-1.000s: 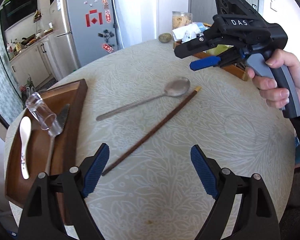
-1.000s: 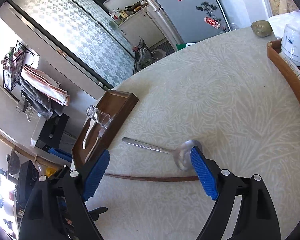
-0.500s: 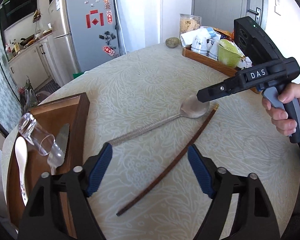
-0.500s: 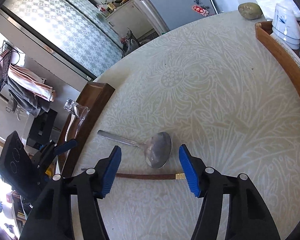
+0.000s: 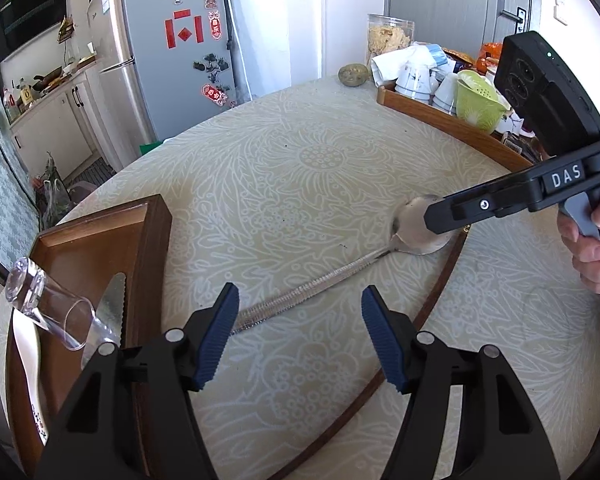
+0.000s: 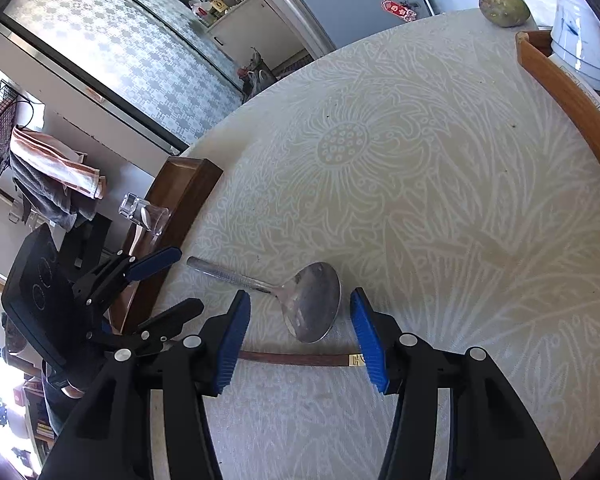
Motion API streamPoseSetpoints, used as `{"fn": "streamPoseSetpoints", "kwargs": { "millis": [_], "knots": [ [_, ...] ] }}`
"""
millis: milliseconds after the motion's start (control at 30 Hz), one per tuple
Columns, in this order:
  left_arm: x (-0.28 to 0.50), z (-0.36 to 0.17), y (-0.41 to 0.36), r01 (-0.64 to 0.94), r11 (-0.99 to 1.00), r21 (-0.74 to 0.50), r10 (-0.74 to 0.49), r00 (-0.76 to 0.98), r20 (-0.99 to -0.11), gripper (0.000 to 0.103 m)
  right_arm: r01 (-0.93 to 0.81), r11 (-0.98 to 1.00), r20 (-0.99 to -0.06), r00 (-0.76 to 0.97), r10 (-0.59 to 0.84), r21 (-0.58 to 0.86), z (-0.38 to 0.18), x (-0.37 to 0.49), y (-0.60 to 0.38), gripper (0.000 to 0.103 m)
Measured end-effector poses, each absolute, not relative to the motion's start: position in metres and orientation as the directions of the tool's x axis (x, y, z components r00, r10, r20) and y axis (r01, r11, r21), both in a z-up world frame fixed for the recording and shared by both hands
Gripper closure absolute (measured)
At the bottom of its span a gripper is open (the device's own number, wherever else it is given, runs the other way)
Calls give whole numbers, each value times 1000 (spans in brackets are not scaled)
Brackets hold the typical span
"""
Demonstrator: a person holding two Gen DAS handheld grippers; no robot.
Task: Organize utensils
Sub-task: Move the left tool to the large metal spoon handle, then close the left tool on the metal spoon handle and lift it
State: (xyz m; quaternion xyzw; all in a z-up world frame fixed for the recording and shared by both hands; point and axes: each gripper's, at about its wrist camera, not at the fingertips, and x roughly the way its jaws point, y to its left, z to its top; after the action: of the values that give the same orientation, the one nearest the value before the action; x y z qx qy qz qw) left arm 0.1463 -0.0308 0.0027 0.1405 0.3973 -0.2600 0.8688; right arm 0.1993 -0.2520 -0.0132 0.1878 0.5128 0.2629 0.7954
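A long metal spoon (image 5: 416, 228) and a dark brown chopstick (image 5: 432, 300) lie on the patterned round table (image 5: 320, 160). My left gripper (image 5: 300, 336) is open with its jaws closing; the spoon's handle end (image 5: 240, 324) lies between them by the left pad, untouched. My right gripper (image 6: 302, 340), a hand on its grip, is open with jaws closing. The spoon's bowl (image 6: 312, 304) and the gold-tipped chopstick (image 6: 292, 358) sit between its fingers, unpressed. In the right wrist view my left gripper (image 6: 176, 284) sits at the handle end.
A dark wooden tray (image 5: 152, 256) at the left table edge holds a tipped glass (image 5: 52, 312), a knife (image 5: 112, 308) and a white ceramic spoon (image 5: 28, 360). A lighter tray (image 5: 440, 120) with cups and a green strainer stands back right, a stone (image 5: 352, 74) beside it.
My left gripper moved forward to the spoon's handle end and its jaws narrowed. The right gripper came down over the spoon's bowl, its jaws narrowing too.
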Motion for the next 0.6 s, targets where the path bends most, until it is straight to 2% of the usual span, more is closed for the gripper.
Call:
{"fn": "streamPoseSetpoints", "kwargs": {
  "millis": [200, 267, 367, 467, 533, 600],
  "knots": [
    [153, -3, -29, 568, 823, 12, -353, 527, -773, 42, -230, 793, -717, 340, 608, 564, -13, 199, -251, 50],
    [156, -4, -28, 564, 826, 15, -347, 530, -774, 42, -230, 794, -719, 338, 608, 563, -14, 200, -251, 54],
    [158, -4, -26, 563, 826, 6, -352, 524, -775, 42, -226, 798, -724, 337, 602, 559, -16, 202, -252, 63],
    [158, -7, -27, 573, 819, 3, -356, 514, -781, 42, -211, 796, -722, 337, 604, 567, -20, 205, -256, 79],
    [157, -8, -28, 581, 814, 8, -355, 508, -785, 42, -199, 799, -724, 341, 600, 568, -23, 207, -259, 94],
    [157, -10, -29, 585, 811, 11, -353, 504, -789, 42, -195, 788, -713, 339, 613, 585, -25, 208, -261, 96]
  ]
}}
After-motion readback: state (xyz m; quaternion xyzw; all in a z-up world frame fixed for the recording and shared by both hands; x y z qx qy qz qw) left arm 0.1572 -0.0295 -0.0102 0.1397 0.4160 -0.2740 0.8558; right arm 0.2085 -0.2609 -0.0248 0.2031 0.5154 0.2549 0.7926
